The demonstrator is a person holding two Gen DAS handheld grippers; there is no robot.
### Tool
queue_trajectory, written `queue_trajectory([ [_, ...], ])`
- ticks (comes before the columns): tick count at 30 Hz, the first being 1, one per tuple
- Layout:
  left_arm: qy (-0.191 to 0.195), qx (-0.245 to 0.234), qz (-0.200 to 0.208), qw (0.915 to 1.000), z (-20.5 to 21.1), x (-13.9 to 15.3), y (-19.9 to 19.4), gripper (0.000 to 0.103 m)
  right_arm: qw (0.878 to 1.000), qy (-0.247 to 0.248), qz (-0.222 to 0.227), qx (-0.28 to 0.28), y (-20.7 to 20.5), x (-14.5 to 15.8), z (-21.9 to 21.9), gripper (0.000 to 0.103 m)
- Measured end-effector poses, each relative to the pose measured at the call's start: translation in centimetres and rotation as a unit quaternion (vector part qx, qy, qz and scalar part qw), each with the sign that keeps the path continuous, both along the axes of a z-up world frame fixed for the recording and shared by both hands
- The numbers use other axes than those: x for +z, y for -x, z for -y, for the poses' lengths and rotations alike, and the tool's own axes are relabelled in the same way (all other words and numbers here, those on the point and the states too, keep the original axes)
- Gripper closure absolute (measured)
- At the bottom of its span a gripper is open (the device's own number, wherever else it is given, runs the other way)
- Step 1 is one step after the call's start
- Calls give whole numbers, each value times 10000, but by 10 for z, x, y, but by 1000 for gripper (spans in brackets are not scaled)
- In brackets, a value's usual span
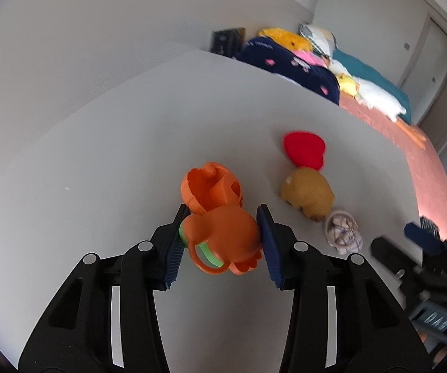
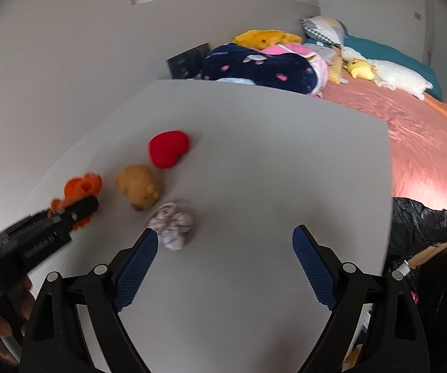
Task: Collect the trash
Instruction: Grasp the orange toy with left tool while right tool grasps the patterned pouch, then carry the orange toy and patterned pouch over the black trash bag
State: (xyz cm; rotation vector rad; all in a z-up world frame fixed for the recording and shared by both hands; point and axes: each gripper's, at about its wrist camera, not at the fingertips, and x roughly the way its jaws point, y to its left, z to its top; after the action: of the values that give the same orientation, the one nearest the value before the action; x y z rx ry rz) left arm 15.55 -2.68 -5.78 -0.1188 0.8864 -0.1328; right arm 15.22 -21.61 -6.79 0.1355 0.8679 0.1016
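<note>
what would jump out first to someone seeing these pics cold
The bright orange plastic toy sits between the jaws of the left gripper, low in the left wrist view. Beside it on the grey table lie a red plush heart, a tan plush animal and a crumpled patterned wad in a row, with the right gripper open and empty nearby. Behind, a pink bed is heaped with plush toys.

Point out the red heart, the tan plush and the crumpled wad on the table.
red heart (image 2: pixel 168 149), right wrist view, centre of its face.
tan plush (image 2: pixel 139 186), right wrist view, top of its body.
crumpled wad (image 2: pixel 172 226), right wrist view, its middle.
</note>
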Motion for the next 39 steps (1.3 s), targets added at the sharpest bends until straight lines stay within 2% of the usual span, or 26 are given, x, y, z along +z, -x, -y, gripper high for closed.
queue_trajectory([
  [1, 23, 56, 26, 10000, -4, 2, 1, 59, 10000, 21, -10, 37, -2, -1, -4, 14],
  [6, 144, 170, 110, 9997, -18, 10, 5, 59, 9996, 101, -182, 183, -13, -8, -23, 33],
  [10, 184, 201, 135, 9995, -20, 12, 4, 59, 9994, 244, -186, 173, -20, -9, -32, 40],
  [13, 216, 206, 142, 9995, -21, 13, 4, 59, 9990, 330, -177, 252, -23, -8, -37, 57],
  [14, 220, 205, 145, 9994, -21, 14, 4, 59, 9987, 387, -166, 286, -24, -8, -39, 68],
  [18, 201, 154, 175, 9995, -19, 17, 4, 59, 9978, 443, -142, 477, -22, -9, -44, 80],
  [28, 208, 53, 267, 9994, -12, 25, 9, 59, 9986, 139, -5, 516, -3, 5, -30, 80],
  [39, -33, -316, 413, 9986, 29, 39, 22, 59, 9995, -63, 179, 255, 22, 26, 7, 80],
])
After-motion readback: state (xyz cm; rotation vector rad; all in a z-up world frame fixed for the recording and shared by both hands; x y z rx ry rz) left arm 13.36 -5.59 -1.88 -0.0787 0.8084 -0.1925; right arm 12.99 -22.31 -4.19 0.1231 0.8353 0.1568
